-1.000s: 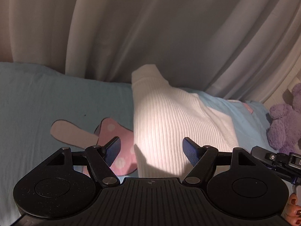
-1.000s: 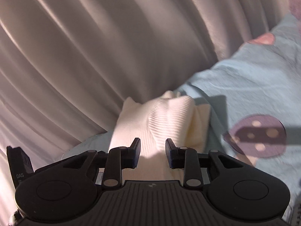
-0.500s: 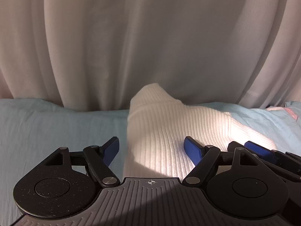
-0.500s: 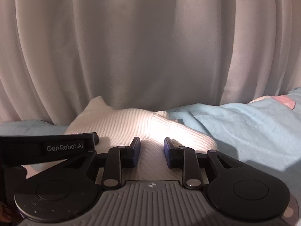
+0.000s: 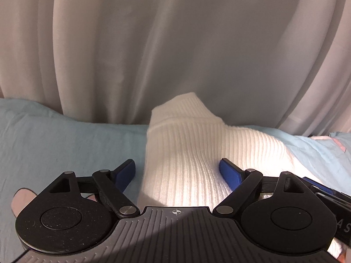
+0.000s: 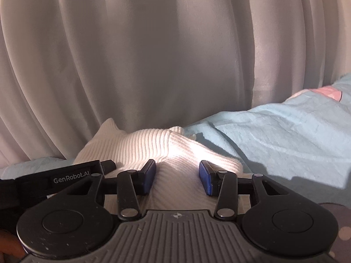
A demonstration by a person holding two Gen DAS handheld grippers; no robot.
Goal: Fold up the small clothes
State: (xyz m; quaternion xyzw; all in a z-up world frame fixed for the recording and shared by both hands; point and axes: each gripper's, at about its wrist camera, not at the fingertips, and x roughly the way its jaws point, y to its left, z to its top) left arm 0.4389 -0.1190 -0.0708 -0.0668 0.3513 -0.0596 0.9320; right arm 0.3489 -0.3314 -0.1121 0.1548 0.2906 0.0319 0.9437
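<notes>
A white ribbed knit garment (image 5: 188,153) lies bunched on the light-blue bedsheet (image 5: 65,144), one end raised against the curtain. My left gripper (image 5: 177,168) hangs low over it, its jaws wide and still opening. The blue pads (image 5: 126,172) straddle the cloth without pressing on it. My right gripper (image 6: 177,176) is over the garment (image 6: 140,146) from the other side. Its jaws are narrower and opening too, with a ridge of cloth loose between them. Each gripper shows at the edge of the other's view: the right gripper (image 5: 324,189), the left gripper (image 6: 72,173).
A pale pleated curtain (image 5: 175,43) hangs close behind the bed. The sheet carries a pink print (image 5: 22,199) at the lower left and a dotted purple print (image 6: 342,230) at the lower right. Rumpled sheet (image 6: 285,135) stretches to the right. A fingertip (image 6: 8,244) shows at the corner.
Both grippers have swung to face the curtain and sunk closer to the garment. Both pairs of jaws have widened. The purple plush toy has left the left view.
</notes>
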